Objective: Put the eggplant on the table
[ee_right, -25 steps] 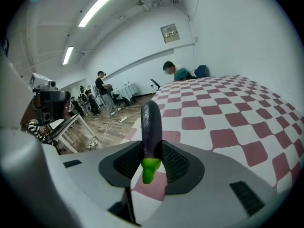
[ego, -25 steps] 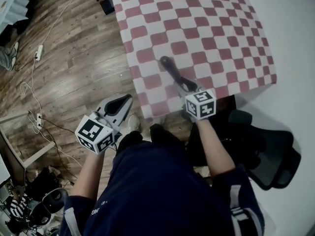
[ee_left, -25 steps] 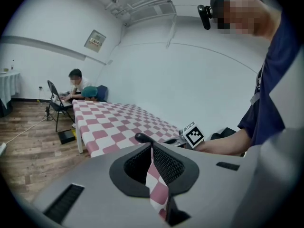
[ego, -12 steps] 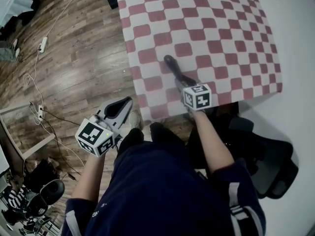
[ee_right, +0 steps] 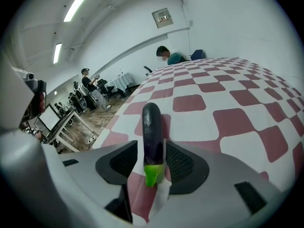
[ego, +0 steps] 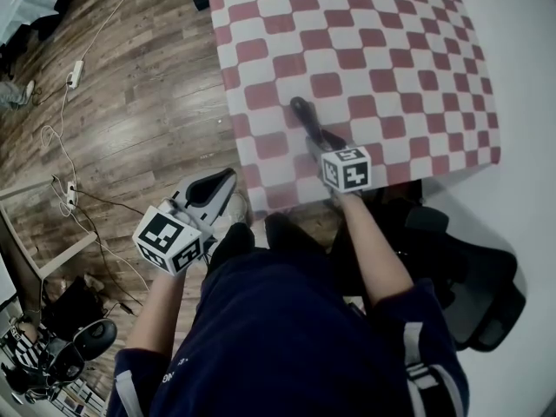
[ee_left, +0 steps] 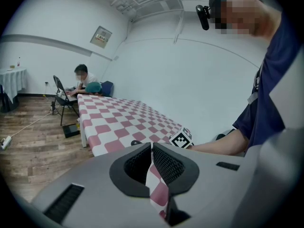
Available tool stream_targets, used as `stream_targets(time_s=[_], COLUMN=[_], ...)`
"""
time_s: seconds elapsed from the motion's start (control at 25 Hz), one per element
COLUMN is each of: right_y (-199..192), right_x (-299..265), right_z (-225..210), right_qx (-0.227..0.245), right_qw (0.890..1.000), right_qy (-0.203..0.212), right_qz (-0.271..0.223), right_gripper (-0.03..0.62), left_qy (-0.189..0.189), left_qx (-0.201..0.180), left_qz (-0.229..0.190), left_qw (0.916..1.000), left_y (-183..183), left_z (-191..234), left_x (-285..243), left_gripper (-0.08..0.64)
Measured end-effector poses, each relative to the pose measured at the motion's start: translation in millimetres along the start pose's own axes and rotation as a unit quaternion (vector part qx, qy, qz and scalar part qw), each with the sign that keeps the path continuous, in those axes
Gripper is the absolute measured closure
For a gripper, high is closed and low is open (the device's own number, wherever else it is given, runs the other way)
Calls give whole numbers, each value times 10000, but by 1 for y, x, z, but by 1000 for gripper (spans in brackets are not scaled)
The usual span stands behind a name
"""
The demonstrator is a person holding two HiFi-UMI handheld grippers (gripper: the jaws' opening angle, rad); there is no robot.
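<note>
A dark purple eggplant [ego: 303, 115] with a green stem end lies lengthwise on the red-and-white checked tablecloth [ego: 365, 33], near the table's front edge. My right gripper [ego: 315, 142] stands over its stem end. In the right gripper view the eggplant [ee_right: 152, 127] sits between the pads on the cloth [ee_right: 223, 94]. The right gripper [ee_right: 154, 156] is opening: a gap shows beside the left pad [ee_right: 124, 160]. My left gripper [ego: 226, 179] hangs off the table's left side above the floor. In its own view the left gripper [ee_left: 152, 151] has its pads together and empty.
Wooden floor [ego: 130, 102] with cables and a power strip [ego: 76, 74] lies left of the table. A black office chair [ego: 473, 268] stands at the lower right. Two seated people [ee_left: 85, 80] and a folding chair [ee_left: 61, 99] are at the table's far end.
My right gripper has sunk with the eggplant until it rests on the cloth. The left gripper has stayed where it was.
</note>
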State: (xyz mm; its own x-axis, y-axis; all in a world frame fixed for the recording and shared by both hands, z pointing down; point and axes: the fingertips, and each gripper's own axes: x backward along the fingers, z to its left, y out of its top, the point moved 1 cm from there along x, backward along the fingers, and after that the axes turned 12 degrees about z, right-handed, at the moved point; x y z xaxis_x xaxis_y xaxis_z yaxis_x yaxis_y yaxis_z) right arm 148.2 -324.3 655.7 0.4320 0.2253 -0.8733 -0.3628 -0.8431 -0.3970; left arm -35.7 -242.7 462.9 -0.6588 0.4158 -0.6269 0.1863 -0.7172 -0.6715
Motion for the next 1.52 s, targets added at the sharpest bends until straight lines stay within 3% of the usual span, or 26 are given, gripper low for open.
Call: stream_targets(time_s=[0.48,1.0,1.52], right_y=[-4,-12,1], right_x=[30,112,173], right_z=[23,93,162], right_qx=[9,34,328], right_qw=[9997,9951,9815], right_qy=[-134,-24,87], right_qz=[-216,-984,-1885], right_gripper=[387,396,526], left_qy=[-243,-682,-977], left_qx=[-185,-520,-865], left_qz=[-140,-293,-427], left_qw=[9994,9959,9905], left_y=[0,-10,-13], left_z=[-4,-15,-25], left_x=[13,43,74], left_gripper=[523,525,524])
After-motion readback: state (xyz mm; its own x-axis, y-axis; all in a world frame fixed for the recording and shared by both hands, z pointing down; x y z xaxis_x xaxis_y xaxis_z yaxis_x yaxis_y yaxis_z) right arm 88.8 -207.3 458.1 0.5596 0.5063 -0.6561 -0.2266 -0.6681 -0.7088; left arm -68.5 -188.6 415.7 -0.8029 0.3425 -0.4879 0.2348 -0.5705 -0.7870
